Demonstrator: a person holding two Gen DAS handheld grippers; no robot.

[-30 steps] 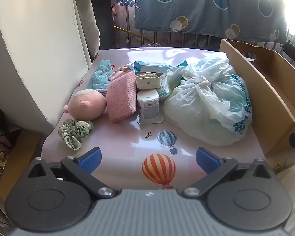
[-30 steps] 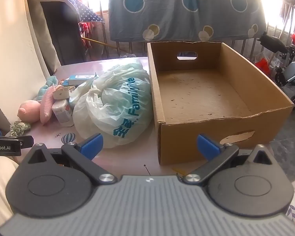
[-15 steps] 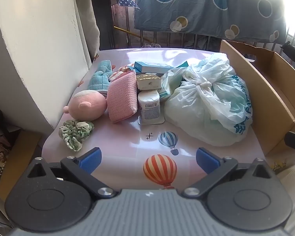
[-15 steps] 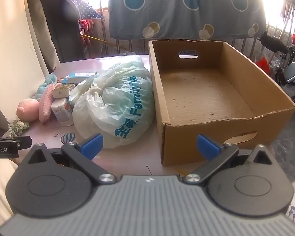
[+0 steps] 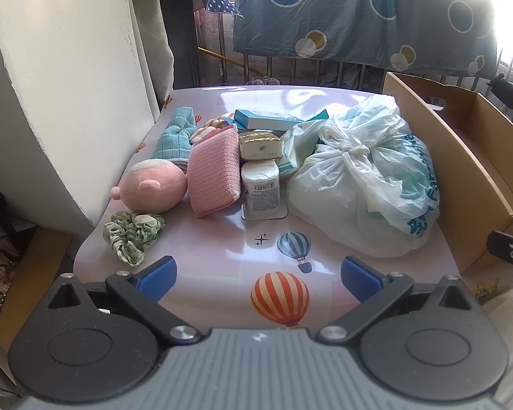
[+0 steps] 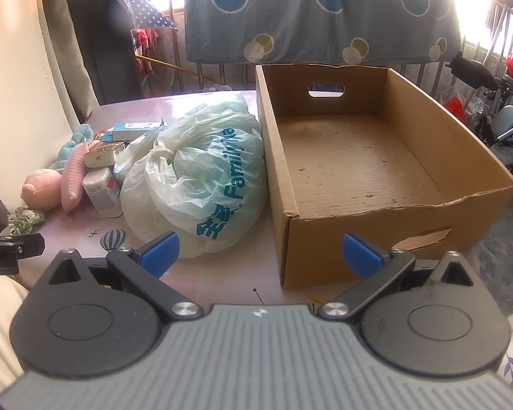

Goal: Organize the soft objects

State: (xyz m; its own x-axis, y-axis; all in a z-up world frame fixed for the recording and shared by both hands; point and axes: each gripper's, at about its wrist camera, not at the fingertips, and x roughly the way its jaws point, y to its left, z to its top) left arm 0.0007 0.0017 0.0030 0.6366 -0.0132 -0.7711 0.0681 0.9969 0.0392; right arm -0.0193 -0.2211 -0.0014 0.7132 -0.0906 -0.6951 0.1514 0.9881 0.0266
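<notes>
Left claw (image 5: 258,275) hangs spread wide and empty over the near edge of the desk (image 5: 222,249), blue pads well apart above the balloon print. Right claw (image 6: 260,249) is just as released, gripping nothing, low in front of the cardboard box (image 6: 369,249). Soft things sit bunched on the desk's left side: green scrunchie (image 5: 131,234) nearest, pink plush (image 5: 154,189) just behind it, pink knitted cloth (image 5: 213,174) leaning beside the plush, teal cloth (image 5: 172,136) further back. A knotted plastic bag (image 6: 201,171) lies against the box's left wall. Box floor is bare cardboard.
</notes>
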